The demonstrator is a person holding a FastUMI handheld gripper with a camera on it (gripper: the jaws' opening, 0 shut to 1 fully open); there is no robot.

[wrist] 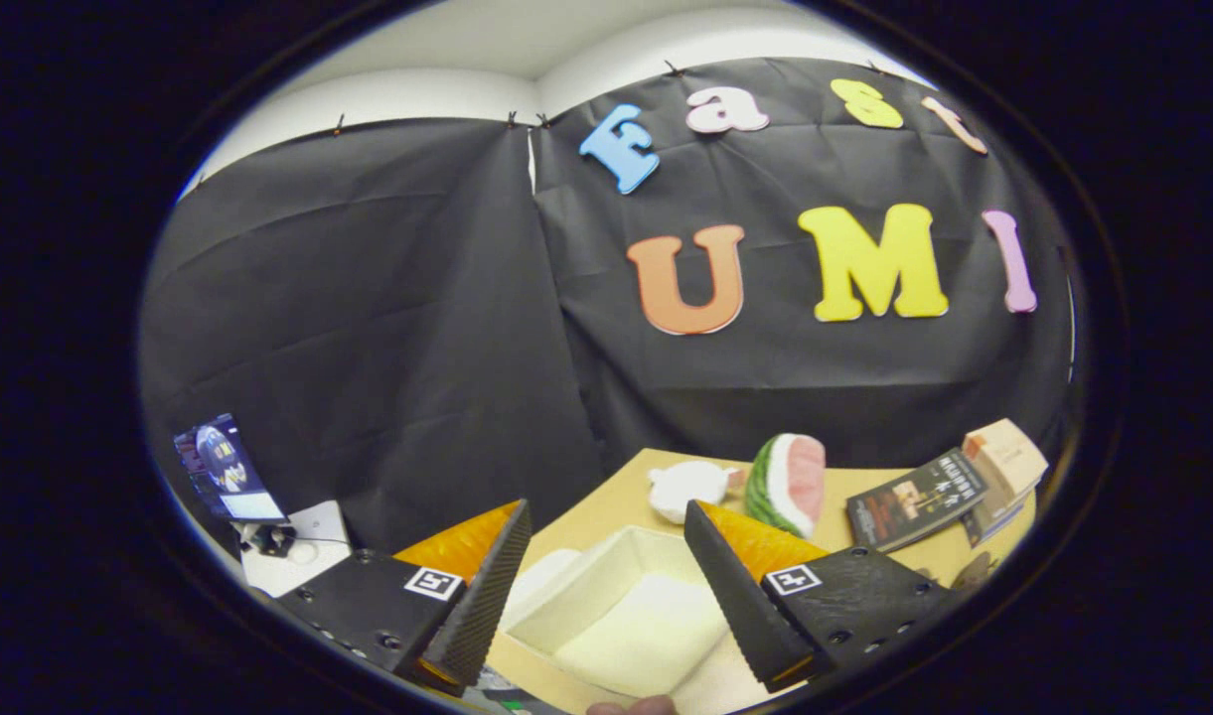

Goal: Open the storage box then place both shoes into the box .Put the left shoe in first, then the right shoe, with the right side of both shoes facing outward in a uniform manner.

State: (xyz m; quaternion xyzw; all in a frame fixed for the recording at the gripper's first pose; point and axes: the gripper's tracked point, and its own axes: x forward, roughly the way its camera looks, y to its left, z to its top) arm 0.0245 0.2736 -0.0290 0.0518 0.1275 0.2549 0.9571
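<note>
Tool [606, 556] raised above the tabletop [606, 501], fingers spread wide and gripping nothing. The white storage box [616, 606] sits between and below them, open. Beyond the box: a white plush [687, 487], watermelon-slice toy [790, 482], book [914, 497].

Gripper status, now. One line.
Gripper: open, fingers spread apart and holding nothing, with the white storage box on the table seen between them.
</note>
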